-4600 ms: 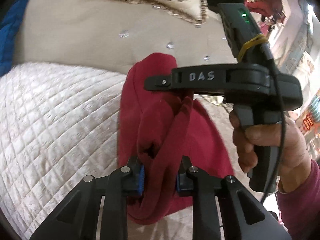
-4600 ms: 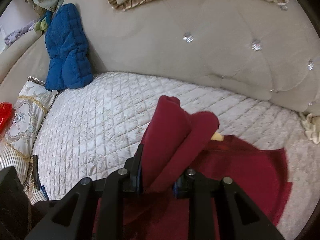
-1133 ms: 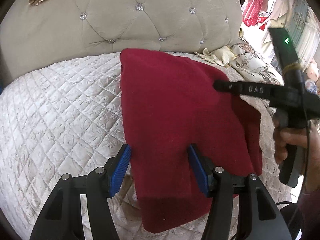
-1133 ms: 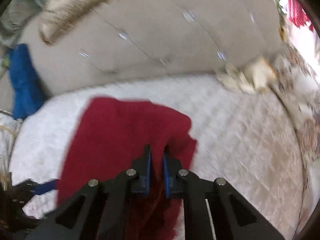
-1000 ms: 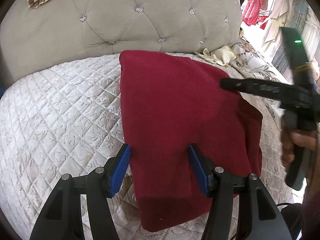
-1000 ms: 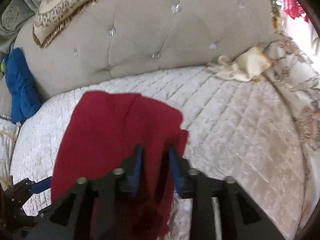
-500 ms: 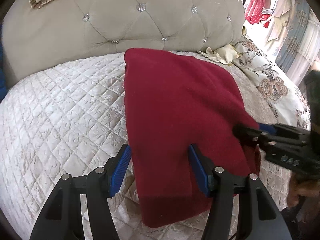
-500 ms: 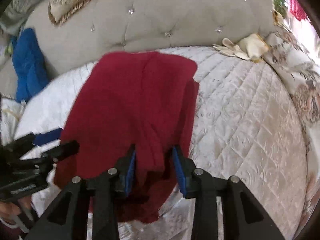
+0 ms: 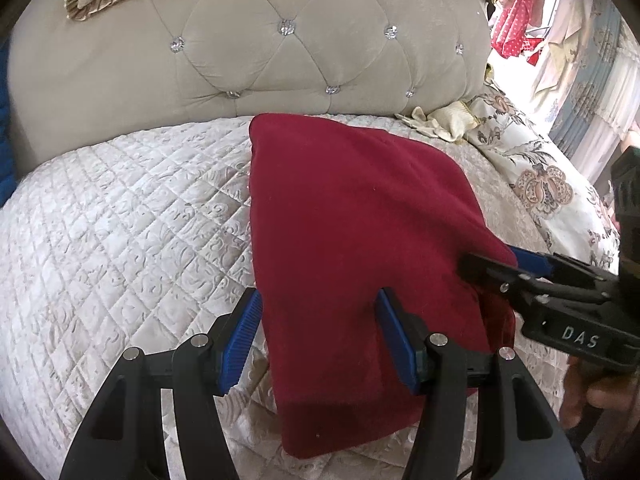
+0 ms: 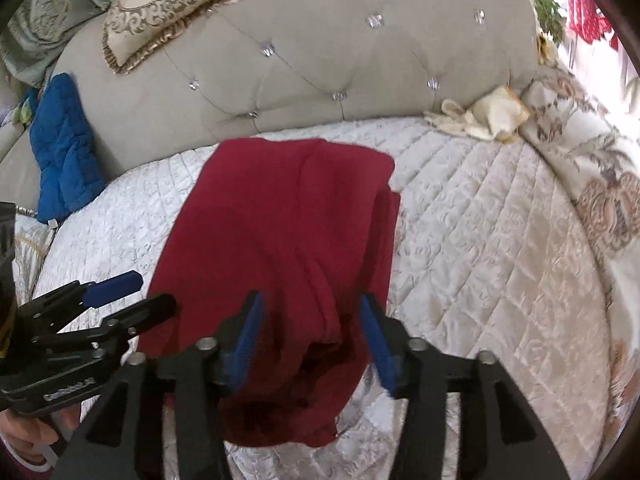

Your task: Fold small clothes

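Note:
A dark red garment (image 9: 352, 232) lies folded on the quilted cream bed cover (image 9: 120, 240); it also shows in the right wrist view (image 10: 280, 232), with bunched layers along its right and near edges. My left gripper (image 9: 320, 332) is open, its blue pads straddling the garment's near left part without holding it. My right gripper (image 10: 312, 336) is open over the garment's near right edge. The right gripper also shows at the right of the left wrist view (image 9: 520, 268). The left gripper shows at the left of the right wrist view (image 10: 132, 296).
A tufted beige headboard (image 9: 280, 52) stands behind the bed. A patterned cushion (image 10: 180, 4) rests on top of it. A blue quilted item (image 10: 60, 144) lies at the left. A cream cloth (image 9: 444, 122) and floral bedding (image 9: 552, 184) lie at the right.
The right gripper let go of the garment, opened wide and pulled back toward its near right edge. The garment now lies flat. The left gripper stayed open.

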`<state>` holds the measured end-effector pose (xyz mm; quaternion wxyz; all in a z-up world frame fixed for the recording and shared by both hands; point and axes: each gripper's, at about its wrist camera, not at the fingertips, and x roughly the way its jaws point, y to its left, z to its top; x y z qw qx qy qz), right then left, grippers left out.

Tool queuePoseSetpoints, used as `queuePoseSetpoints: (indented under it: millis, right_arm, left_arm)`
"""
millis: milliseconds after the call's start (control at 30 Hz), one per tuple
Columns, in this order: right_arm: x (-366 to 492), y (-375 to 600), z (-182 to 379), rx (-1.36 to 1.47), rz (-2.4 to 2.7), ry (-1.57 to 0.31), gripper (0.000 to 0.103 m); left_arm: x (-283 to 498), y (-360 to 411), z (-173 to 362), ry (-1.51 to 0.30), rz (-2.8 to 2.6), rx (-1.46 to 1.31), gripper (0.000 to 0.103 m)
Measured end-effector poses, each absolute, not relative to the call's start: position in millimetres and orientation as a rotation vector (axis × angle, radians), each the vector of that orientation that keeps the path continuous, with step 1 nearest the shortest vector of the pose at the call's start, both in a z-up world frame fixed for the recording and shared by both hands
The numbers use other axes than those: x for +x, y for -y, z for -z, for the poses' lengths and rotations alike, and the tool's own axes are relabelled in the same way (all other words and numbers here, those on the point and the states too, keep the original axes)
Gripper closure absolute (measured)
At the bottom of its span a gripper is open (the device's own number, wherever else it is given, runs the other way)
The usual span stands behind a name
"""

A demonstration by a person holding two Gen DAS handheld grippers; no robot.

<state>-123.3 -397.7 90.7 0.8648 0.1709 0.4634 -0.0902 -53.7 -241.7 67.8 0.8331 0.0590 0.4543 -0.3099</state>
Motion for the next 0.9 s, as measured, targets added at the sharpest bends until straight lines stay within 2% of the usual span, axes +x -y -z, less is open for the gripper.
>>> queuePoseSetpoints:
  millis: [33, 233, 367, 500, 667, 900]
  right_arm:
    - [-122.3, 398.4, -88.6, 0.364, 0.192, -0.972, 0.034]
    - [-111.7, 416.5, -73.5, 0.438, 0.181, -0.979, 0.026]
    - [-102.0, 422.8, -68.4, 0.456, 0.131, -0.954, 0.023]
    - [-90.7, 427.8, -60.0, 0.46, 0.092, -0.941, 0.015]
    - [-85.2, 435.9, -51.3, 0.507, 0.065, -0.926, 0.014]
    - [-82.2, 444.6, -36.1, 0.603, 0.026, -0.909, 0.01]
  left_arm:
    - [-52.3, 242.4, -66.6, -0.966, 0.659, 0.123, 0.065]
    - [-41.2, 245.4, -62.3, -0.981, 0.704, 0.081, 0.065]
    - [-30.6, 245.5, -59.4, -1.006, 0.74, 0.039, 0.059]
    - [-12.2, 238.4, -53.2, -1.059, 0.788, -0.061, 0.054]
    - [5.7, 230.7, -43.0, -1.11, 0.803, -0.137, 0.052]
    - [17.8, 240.0, -25.2, -1.165, 0.841, -0.188, 0.042]
